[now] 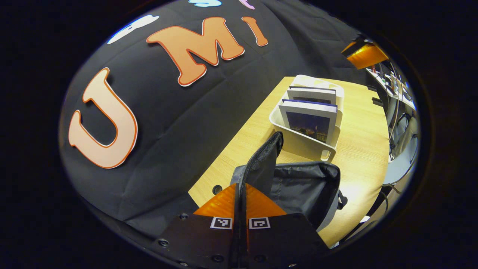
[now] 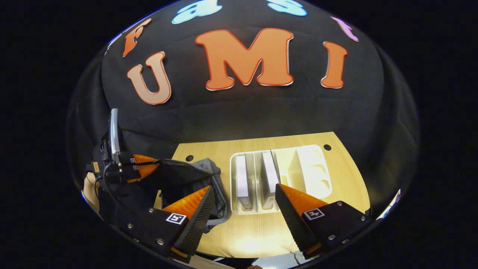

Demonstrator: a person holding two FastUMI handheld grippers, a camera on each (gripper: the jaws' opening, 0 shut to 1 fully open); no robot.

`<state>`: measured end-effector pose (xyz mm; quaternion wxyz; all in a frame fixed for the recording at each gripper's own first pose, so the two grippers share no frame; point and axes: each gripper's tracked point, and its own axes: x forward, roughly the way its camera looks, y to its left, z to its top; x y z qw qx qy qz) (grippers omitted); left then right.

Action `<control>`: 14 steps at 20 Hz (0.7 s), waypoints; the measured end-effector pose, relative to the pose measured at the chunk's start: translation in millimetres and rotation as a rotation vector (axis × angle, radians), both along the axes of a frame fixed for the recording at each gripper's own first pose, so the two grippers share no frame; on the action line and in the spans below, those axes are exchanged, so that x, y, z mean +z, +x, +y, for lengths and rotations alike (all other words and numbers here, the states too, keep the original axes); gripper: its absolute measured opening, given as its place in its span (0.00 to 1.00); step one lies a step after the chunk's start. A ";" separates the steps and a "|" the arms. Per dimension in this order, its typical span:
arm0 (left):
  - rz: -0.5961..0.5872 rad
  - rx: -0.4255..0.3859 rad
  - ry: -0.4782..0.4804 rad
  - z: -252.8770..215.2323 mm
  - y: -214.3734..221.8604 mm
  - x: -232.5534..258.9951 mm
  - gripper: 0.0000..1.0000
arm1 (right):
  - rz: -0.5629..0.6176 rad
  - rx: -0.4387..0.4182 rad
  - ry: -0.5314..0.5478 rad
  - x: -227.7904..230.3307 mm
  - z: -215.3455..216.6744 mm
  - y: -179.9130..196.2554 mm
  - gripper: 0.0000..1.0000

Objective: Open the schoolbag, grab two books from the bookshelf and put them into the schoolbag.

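Two white-covered books (image 2: 242, 179) stand upright in neighbouring slots of the cream plastic bookshelf (image 2: 313, 168) on our pale wooden tabletop (image 2: 343, 164); its remaining slots are bare. Just beside it lies the dark grey fabric schoolbag (image 1: 298, 186), mouth gaping. Our left gripper (image 1: 239, 194) has its jaws pinched on the bag's raised flap (image 1: 265, 157). Our right gripper (image 2: 242, 205) hovers before the shelf, jaws wide, gripping nothing.

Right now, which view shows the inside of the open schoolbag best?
The left gripper view: it looks down into the schoolbag, showing the grey lining, while the left tongs pinch its raised flap. The right gripper view shows the bag from farther off, dark and partly behind the right tongs.
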<state>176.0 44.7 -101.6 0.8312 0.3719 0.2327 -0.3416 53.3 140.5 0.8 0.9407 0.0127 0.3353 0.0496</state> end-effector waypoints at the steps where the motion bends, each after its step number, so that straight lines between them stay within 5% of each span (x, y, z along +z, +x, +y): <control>1: -0.004 -0.002 -0.006 -1.4 1.7 1.1 0.02 | 0.051 0.019 -0.007 -7.7 8.7 12.9 0.98; 6: -0.006 -0.001 -0.020 -0.5 7.8 4.7 0.01 | 0.291 0.034 -0.054 -54.1 21.7 62.8 0.98; 14: 0.030 0.008 -0.037 4.0 13.2 -6.9 0.01 | 0.453 0.011 -0.175 -129.2 12.5 117.7 0.99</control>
